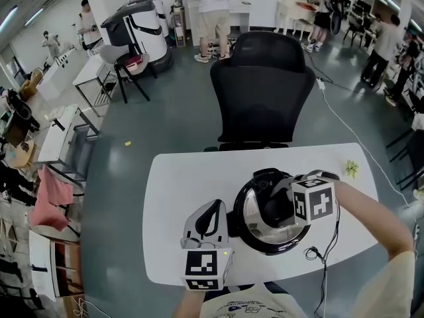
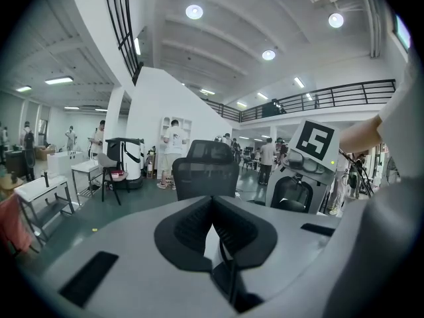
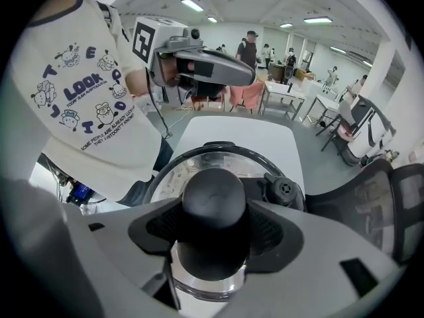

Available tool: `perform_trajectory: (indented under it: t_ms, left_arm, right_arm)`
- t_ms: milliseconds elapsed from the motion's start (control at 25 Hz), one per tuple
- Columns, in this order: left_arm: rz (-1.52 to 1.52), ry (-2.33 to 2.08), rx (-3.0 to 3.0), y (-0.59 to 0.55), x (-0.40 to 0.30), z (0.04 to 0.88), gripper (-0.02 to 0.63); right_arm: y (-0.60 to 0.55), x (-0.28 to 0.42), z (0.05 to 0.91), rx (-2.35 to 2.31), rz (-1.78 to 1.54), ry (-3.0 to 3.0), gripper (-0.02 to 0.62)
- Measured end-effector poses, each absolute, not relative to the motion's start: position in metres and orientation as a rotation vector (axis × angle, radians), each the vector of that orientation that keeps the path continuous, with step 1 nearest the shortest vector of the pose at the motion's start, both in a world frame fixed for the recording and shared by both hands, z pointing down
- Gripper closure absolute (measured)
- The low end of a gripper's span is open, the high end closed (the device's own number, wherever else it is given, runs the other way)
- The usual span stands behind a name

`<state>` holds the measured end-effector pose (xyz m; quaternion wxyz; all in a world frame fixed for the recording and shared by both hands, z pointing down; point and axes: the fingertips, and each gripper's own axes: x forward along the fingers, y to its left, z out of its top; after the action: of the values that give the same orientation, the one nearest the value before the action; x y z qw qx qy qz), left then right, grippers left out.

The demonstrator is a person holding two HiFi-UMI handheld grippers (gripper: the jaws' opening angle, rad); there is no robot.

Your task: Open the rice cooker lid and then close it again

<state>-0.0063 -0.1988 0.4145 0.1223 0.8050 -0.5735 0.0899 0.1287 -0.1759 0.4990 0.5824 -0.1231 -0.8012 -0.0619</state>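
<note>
A black rice cooker with a glass lid stands on the white table. My right gripper points steeply down over it. Its pads are shut on the lid's black knob, one on each side, and the lid lies flat on the pot. A black steam valve sits on the lid beside the knob. My left gripper lies low on the table just left of the cooker. Its fingertips meet with nothing between them.
A black office chair stands at the table's far edge. A thin cable lies on the table right of the cooker, and a small yellow-green thing at the far right corner. People, tables and chairs fill the room beyond.
</note>
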Motion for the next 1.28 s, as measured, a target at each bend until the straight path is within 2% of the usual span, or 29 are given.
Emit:
perform_trajectory:
  t_ms: [680, 920, 1000, 1280]
  left_arm:
    - [0.253, -1.679, 2.37, -0.196, -0.005, 0.408, 0.592]
    - [0.24, -1.668, 2.389, -0.195, 0.001, 0.402, 0.592]
    - [0.24, -1.661, 2.398, -0.193, 0.003, 0.4, 0.592]
    - [0.234, -1.654, 2.425, -0.192, 0.009, 0.393, 0.592]
  right_arm:
    - [-0.173, 0.123, 0.488, -0.135, -0.222, -1.962, 0.275]
    - [-0.171, 0.118, 0.485, -0.012, -0.216, -2.111, 0.214]
    - [-0.171, 0.116, 0.482, 0.016, -0.227, -2.146, 0.155]
    - [-0.186, 0.105, 0.432, 0.288, -0.179, -2.401, 0.158]
